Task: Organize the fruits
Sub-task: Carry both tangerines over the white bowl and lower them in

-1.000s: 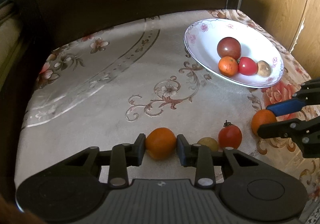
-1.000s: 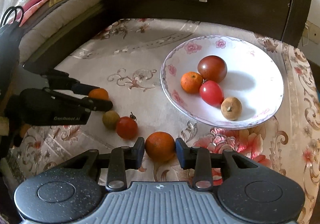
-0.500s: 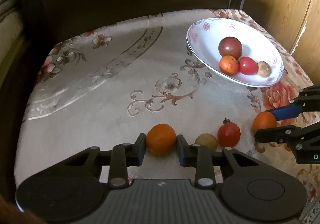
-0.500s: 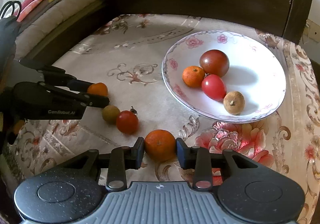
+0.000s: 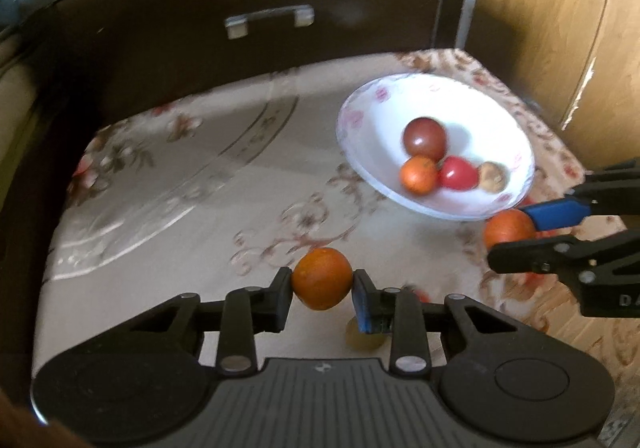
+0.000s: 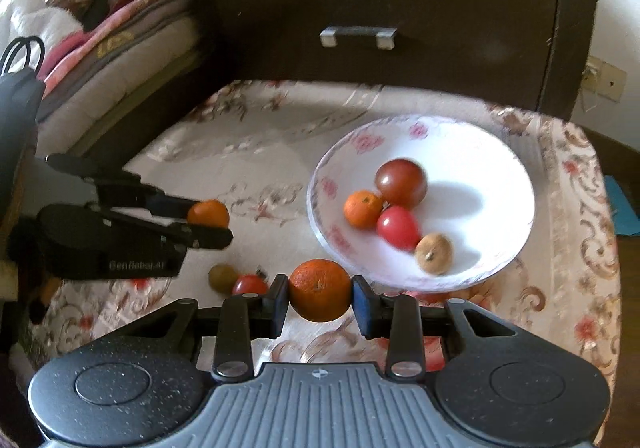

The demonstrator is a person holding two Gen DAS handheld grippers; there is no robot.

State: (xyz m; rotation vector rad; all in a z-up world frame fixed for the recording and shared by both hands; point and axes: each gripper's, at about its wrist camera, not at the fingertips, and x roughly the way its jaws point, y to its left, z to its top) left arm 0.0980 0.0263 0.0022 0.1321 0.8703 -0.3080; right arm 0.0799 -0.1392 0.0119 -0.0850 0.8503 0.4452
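Note:
My left gripper (image 5: 322, 284) is shut on an orange (image 5: 322, 278), held above the flowered cloth (image 5: 180, 200). My right gripper (image 6: 320, 294) is shut on a second orange (image 6: 320, 290), just before the near rim of the white flowered bowl (image 6: 516, 176). Each gripper shows in the other's view: the right gripper (image 5: 512, 234) with its orange (image 5: 508, 226), the left gripper (image 6: 210, 220) with its orange (image 6: 208, 213). The bowl (image 5: 352, 116) holds a dark tomato (image 6: 401, 184), a small orange (image 6: 362, 208), a red tomato (image 6: 398, 228) and a brown fruit (image 6: 434, 253).
A yellowish fruit (image 6: 223, 278) and a red tomato (image 6: 250, 285) lie on the cloth between the grippers. A dark drawer cabinet (image 6: 380, 8) stands behind the table. Bedding (image 6: 100, 48) lies at the left, and a wooden panel (image 5: 560, 28) stands at the right.
Both grippers have risen from the cloth with their oranges still clamped. The yellowish fruit and the red tomato stay on the cloth, now lower in both views.

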